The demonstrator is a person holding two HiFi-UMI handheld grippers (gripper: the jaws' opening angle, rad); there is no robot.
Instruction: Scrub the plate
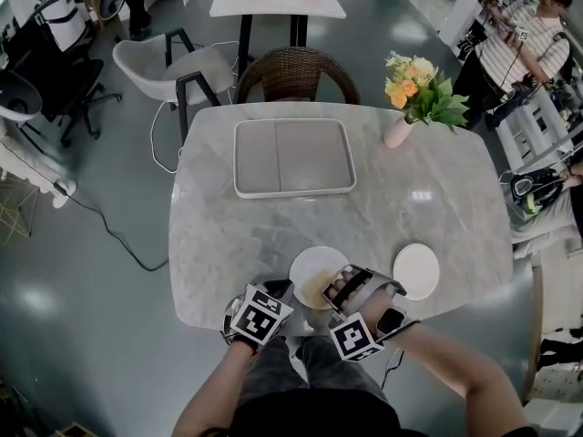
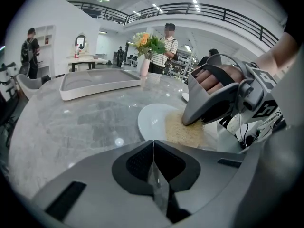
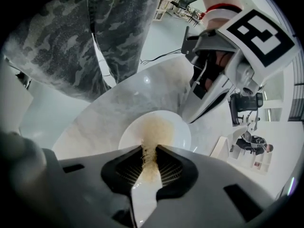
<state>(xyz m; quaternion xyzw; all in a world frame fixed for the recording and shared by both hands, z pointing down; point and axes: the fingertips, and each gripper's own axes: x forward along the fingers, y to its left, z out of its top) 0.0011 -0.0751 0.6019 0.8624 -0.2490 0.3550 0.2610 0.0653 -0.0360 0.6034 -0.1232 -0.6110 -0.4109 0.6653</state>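
Nearest the person, the left gripper (image 2: 153, 148) has its tongs pressed together with nothing clearly between them. In the right gripper view its tip sits against the rim of a small round white plate (image 1: 314, 264). The right gripper (image 3: 149, 153) pinches a tan, fibrous scrub pad (image 2: 183, 129) and presses it flat onto the side of the plate nearer the person. The plate lies flat on a pale grey marble table (image 1: 228, 235), close to its near edge and directly in front of the person, with both gripper tips on it. It looks stiff, glazed and fairly light, so it would probably skate on the polished stone under sideways scrubbing, and could chip or break if it slid off the nearby edge. The best hold seems to be at the rim, pressing down or pinching on the side away from the pad. The pad looks soft and springy, so it is likely to fold unless gripped well in from its edge. Just to the right is a second round white plate (image 1: 416, 271), apart from the first. Further back, mid-table, lies an empty shallow grey rectangular tray (image 1: 293, 157). Right of the tray a slim pale pink vase (image 1: 398, 132) holds yellow and cream flowers (image 1: 419, 87). Beyond the far edge stands a brown wicker chair (image 1: 296, 66).
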